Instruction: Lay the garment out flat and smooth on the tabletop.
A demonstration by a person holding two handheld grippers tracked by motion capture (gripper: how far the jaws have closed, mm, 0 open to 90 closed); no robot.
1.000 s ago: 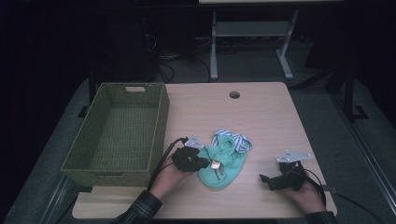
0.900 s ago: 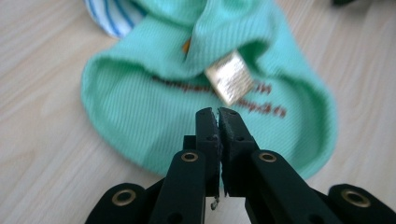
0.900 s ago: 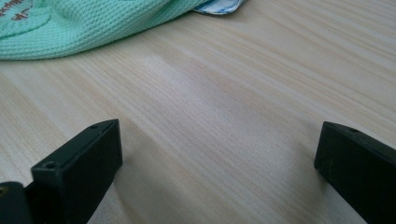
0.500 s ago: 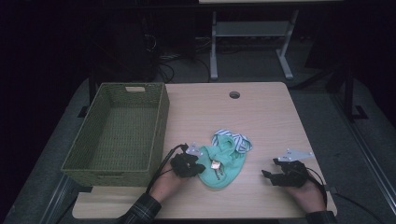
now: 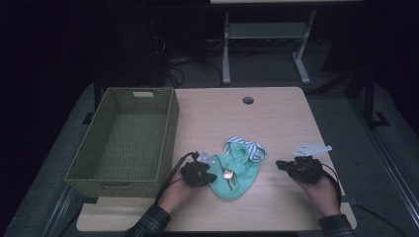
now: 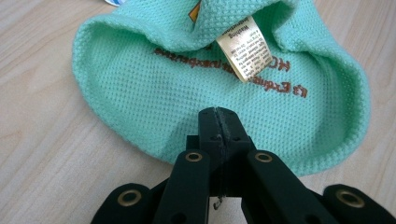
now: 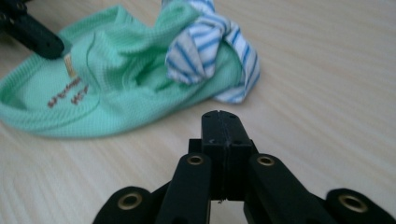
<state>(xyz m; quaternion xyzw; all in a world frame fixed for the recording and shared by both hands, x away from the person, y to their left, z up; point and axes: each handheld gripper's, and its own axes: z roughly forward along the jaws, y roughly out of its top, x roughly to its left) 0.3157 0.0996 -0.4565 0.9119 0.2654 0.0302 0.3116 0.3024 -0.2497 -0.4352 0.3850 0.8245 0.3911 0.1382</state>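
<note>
A: Where's the green garment point(image 5: 236, 172)?
B: Lower centre of frame, on the table point(image 5: 276, 118) right of the basket point(image 5: 123, 143); long axis runs lower-left to upper-right, striped end up.
A: Grippers?
B: Your left gripper point(image 6: 218, 122) is clamped on its hem. Your right gripper point(image 7: 219, 122), lower right, just snapped closed, nothing between.

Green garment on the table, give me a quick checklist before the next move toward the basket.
1. Left gripper shut on the green garment's edge: cannot tell; jaws closed at its hem.
2. Right gripper free: ok; jaws just closed on nothing, short of the cloth.
3. Striped piece with the garment: ok.
4. Wicker basket open-topped, beside the garment: ok.
5. Care label not snagged: ok.
</note>
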